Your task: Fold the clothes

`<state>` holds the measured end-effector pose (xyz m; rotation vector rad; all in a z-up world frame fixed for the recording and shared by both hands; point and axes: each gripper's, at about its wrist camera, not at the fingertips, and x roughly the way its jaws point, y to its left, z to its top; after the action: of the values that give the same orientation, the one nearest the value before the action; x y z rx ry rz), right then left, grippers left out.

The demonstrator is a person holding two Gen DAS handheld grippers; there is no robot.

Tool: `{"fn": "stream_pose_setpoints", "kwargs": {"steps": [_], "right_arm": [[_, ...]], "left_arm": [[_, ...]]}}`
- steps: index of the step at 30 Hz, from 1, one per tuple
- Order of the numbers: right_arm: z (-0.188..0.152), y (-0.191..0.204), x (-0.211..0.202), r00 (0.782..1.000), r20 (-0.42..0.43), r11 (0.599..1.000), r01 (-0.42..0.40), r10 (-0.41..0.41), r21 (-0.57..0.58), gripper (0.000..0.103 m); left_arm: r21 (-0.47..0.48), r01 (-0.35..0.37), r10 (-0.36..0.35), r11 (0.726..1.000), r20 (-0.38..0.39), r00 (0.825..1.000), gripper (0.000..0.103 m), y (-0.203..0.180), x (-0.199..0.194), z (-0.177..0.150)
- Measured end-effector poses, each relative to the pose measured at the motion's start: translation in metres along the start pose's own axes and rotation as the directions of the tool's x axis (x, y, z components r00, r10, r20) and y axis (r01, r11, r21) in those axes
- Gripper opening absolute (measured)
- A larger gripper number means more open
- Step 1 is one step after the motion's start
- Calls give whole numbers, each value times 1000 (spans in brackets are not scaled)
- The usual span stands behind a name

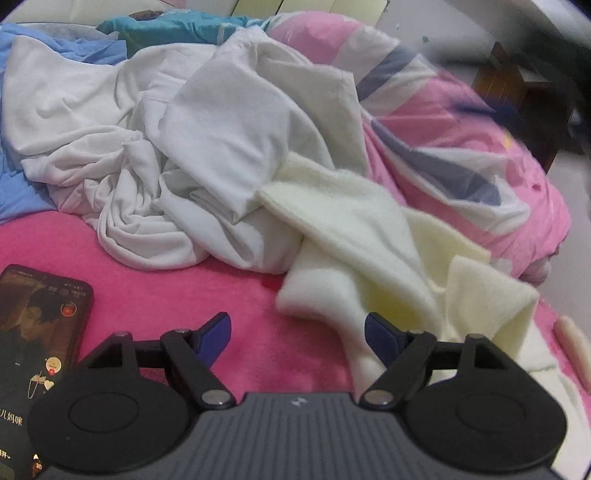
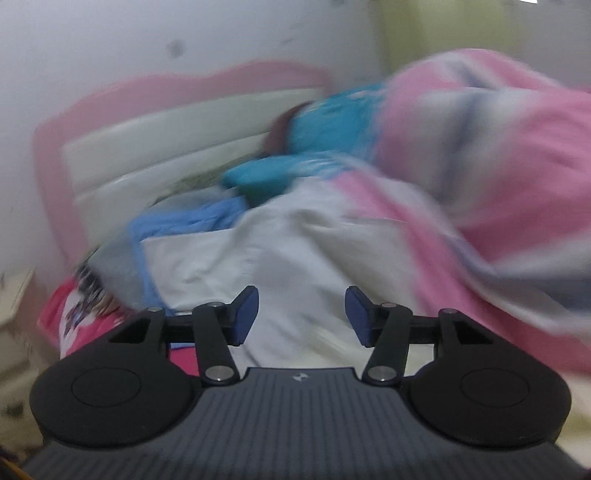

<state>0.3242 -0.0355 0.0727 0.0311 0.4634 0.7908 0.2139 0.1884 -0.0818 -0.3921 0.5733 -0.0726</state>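
A crumpled white garment (image 1: 177, 155) lies heaped on the pink bed sheet (image 1: 155, 291). A cream fleece cloth (image 1: 376, 243) sprawls to its right, one strip running down past my left gripper's right finger. My left gripper (image 1: 297, 332) is open just above the sheet, with bare pink sheet between its blue pads. In the blurred right wrist view, my right gripper (image 2: 301, 314) is open above the white garment (image 2: 280, 251), holding nothing.
A phone (image 1: 37, 350) with a lit screen lies on the sheet at the left. A pink patterned quilt (image 1: 461, 129) is bunched at the right, blue (image 1: 22, 192) and teal (image 1: 173, 29) fabrics at the back. A white padded headboard (image 2: 177, 147) stands behind the bed.
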Motion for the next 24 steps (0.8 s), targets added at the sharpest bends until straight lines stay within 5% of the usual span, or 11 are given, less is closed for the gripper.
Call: {"fn": "stream_pose_setpoints", "kwargs": {"steps": [6, 8, 11, 20, 24], "right_arm": [[-79, -42, -81, 979, -51, 973, 201, -196, 110, 44], [-105, -46, -87, 974, -93, 970, 215, -205, 115, 43], [-141, -56, -92, 966, -147, 964, 232, -212, 133, 43], [-159, -88, -55, 963, -176, 948, 240, -205, 208, 45], [-159, -102, -41, 961, -179, 935, 251, -210, 250, 45]], "left_arm": [[14, 80, -81, 997, 169, 982, 83, -19, -39, 10], [73, 131, -142, 989, 172, 975, 87, -36, -45, 10], [163, 208, -222, 965, 75, 972, 86, -69, -33, 5], [269, 159, -125, 950, -142, 982, 75, -101, 39, -13], [269, 84, -56, 959, -111, 992, 68, -94, 49, -11]]}}
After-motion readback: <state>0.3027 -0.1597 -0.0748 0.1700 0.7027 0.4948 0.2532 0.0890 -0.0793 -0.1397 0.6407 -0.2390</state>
